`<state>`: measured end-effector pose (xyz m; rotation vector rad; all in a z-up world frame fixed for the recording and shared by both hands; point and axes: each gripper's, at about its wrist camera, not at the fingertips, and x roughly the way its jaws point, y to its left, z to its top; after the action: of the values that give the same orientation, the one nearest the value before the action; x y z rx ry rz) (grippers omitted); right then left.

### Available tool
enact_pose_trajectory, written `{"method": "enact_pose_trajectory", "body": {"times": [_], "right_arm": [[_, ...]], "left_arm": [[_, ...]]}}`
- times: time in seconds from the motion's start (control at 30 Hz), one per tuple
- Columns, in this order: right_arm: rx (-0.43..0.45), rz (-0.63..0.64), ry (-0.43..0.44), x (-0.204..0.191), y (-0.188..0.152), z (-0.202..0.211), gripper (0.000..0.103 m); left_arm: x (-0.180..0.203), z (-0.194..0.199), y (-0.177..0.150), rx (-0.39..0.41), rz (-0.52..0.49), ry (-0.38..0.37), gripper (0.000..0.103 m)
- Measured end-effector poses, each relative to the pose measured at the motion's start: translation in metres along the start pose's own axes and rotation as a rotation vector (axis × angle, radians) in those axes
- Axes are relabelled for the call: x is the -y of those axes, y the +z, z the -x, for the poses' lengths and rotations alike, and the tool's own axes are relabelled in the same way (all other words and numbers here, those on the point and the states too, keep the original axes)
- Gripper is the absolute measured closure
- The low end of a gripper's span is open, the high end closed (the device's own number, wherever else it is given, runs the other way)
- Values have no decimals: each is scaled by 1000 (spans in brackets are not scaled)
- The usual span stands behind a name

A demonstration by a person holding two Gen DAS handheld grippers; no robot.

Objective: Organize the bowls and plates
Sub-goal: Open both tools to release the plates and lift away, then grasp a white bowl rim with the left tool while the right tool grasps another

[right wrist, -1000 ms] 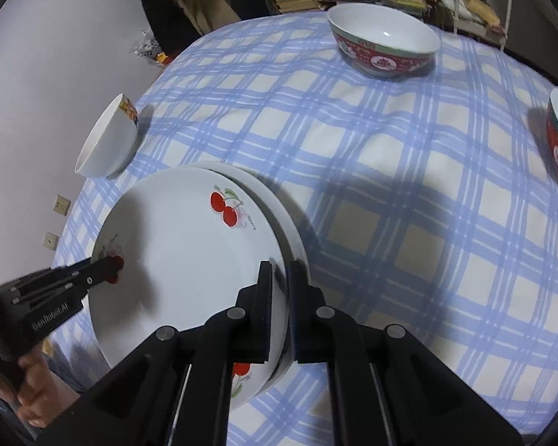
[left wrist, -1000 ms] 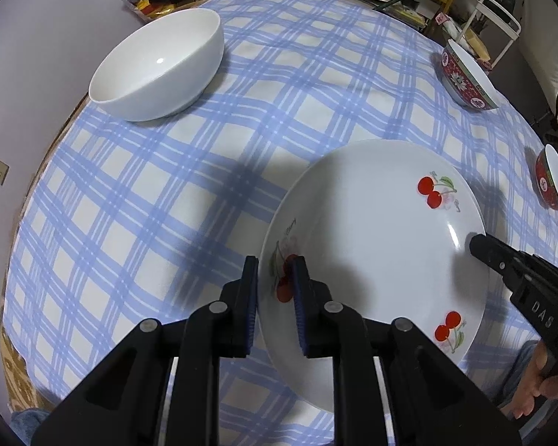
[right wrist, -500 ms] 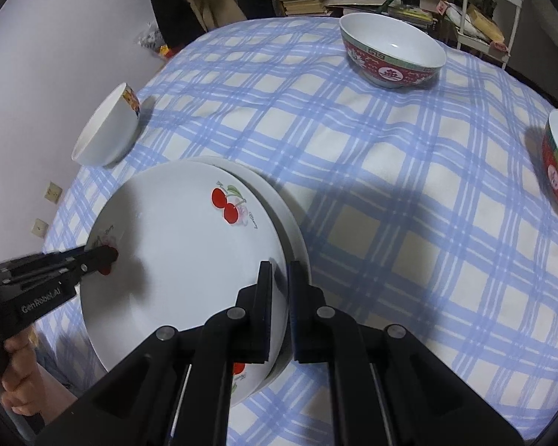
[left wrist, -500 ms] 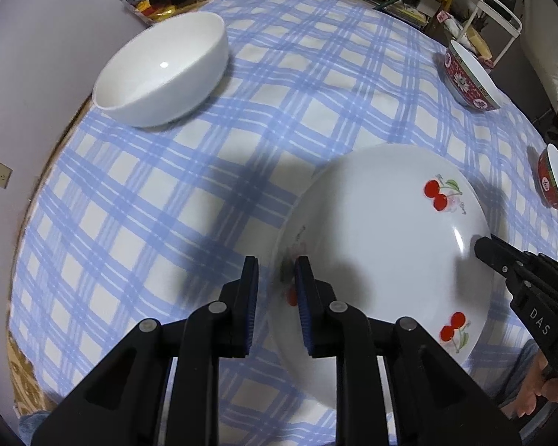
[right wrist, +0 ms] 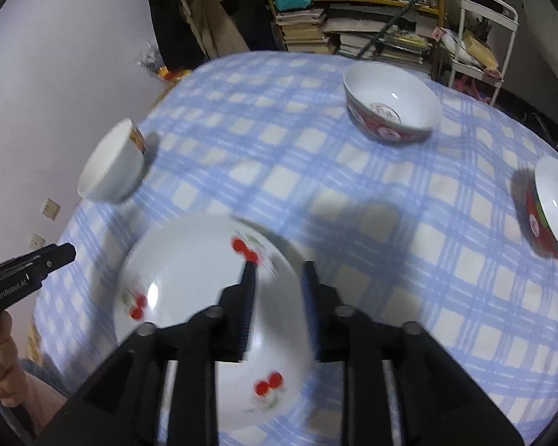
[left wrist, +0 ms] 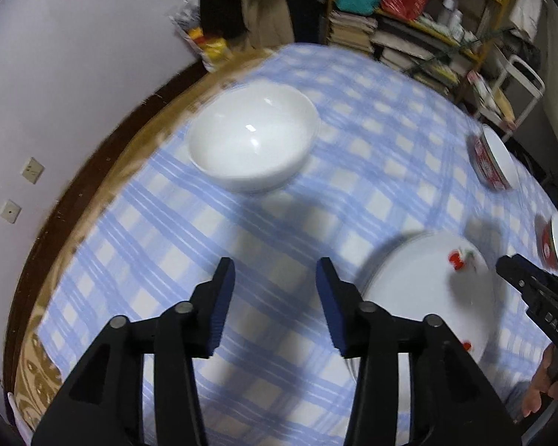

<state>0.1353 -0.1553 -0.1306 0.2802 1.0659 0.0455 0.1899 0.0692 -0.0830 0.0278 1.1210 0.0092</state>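
A white cherry-patterned plate (right wrist: 189,278) lies on top of another plate on the blue checked tablecloth (right wrist: 353,193). My right gripper (right wrist: 279,297) hovers over the plate's right rim, its jaws opening, pads off the plate. My left gripper (left wrist: 275,290) is lifted left of the cherry plate (left wrist: 424,286), jaws opening with only cloth beneath them. A plain white bowl (left wrist: 253,141) stands beyond it, also the white bowl (right wrist: 111,163) at the far left. Each view shows the other gripper at its edge: right gripper (left wrist: 532,290), left gripper (right wrist: 29,271).
Two red patterned bowls stand on the far side: red bowl (right wrist: 390,107) and a second red bowl (right wrist: 550,208). Shelves with books (right wrist: 372,37) and a white cart (right wrist: 480,29) stand behind the table. A wall (left wrist: 55,74) is close on the left.
Both grippers opened and let go of the cherry plate, which now rests on the stack. Both rose; the left one swung away to the left, toward the white bowl.
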Motion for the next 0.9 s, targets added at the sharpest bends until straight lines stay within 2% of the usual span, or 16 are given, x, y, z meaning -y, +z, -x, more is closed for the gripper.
{"method": "enact_pose_trajectory", "body": {"times": [0.03, 0.1, 0.13, 0.17, 0.2, 0.3, 0.43, 0.5, 0.67, 0.77, 0.9], "right_arm": [[9, 5, 6, -4, 5, 0, 54], [45, 17, 10, -14, 17, 4, 38], [71, 23, 13, -20, 24, 6, 33], [91, 28, 21, -25, 29, 7, 24], [108, 35, 34, -31, 35, 8, 16], [130, 48, 69, -48, 52, 4, 3], [122, 73, 101, -71, 76, -8, 0], [116, 90, 102, -85, 89, -16, 0], [98, 132, 80, -111, 108, -36, 0], [57, 149, 76, -123, 117, -52, 0], [73, 178, 88, -139, 125, -65, 0]], "left_arm": [[-3, 0, 5, 5, 9, 5, 53], [-10, 2, 14, 27, 34, 41, 52], [-14, 2, 18, 33, 47, 51, 45], [-19, 0, 23, 30, 62, 57, 39], [-24, -3, 28, 24, 79, 60, 27], [-41, -11, 45, 16, 128, 88, 24], [-59, -20, 65, 18, 196, 110, 24], [-69, -27, 74, 14, 228, 95, 24], [-81, -42, 89, 37, 223, 116, 24], [-90, -55, 91, 30, 251, 89, 24], [-95, -72, 90, 3, 278, 20, 24]]}}
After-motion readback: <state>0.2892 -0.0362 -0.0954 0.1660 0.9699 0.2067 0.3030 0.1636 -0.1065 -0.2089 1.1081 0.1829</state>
